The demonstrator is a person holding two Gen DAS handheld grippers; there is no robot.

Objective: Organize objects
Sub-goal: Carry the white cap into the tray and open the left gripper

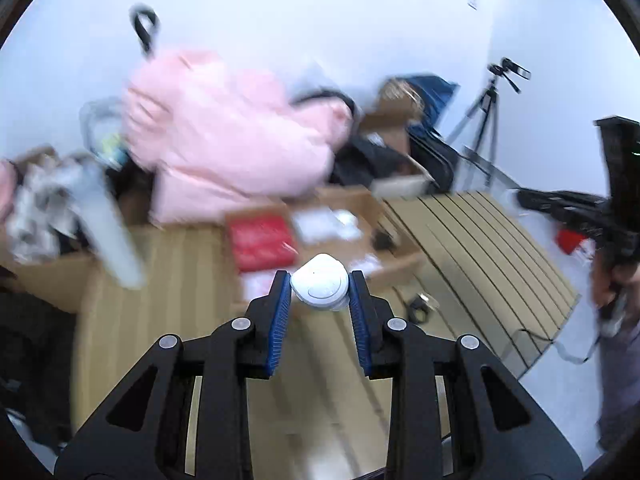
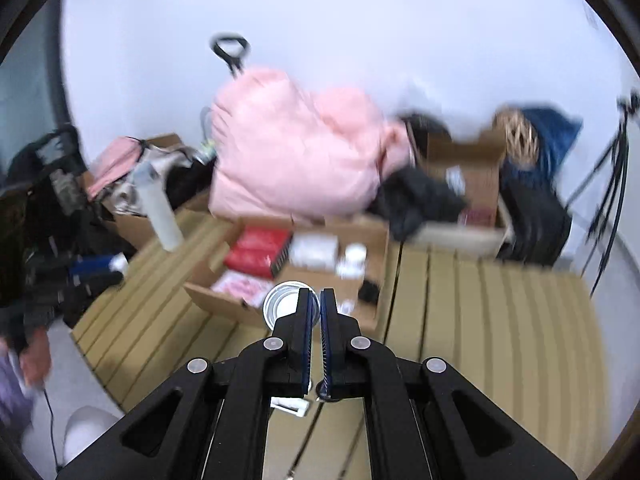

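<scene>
My left gripper is shut on a white rounded container, held in the air just in front of an open cardboard box. The box holds a red pack and white packets. In the right wrist view my right gripper has its blue pads nearly together on the rim of a round clear cup or lid, held before the same box, which holds the red pack. Both views are blurred.
A pink padded coat lies behind the box, with more cardboard boxes, dark clothes and a white bottle. Tan slatted boards cover the floor. A tripod stands at the right wall. A small dark object lies on the slats.
</scene>
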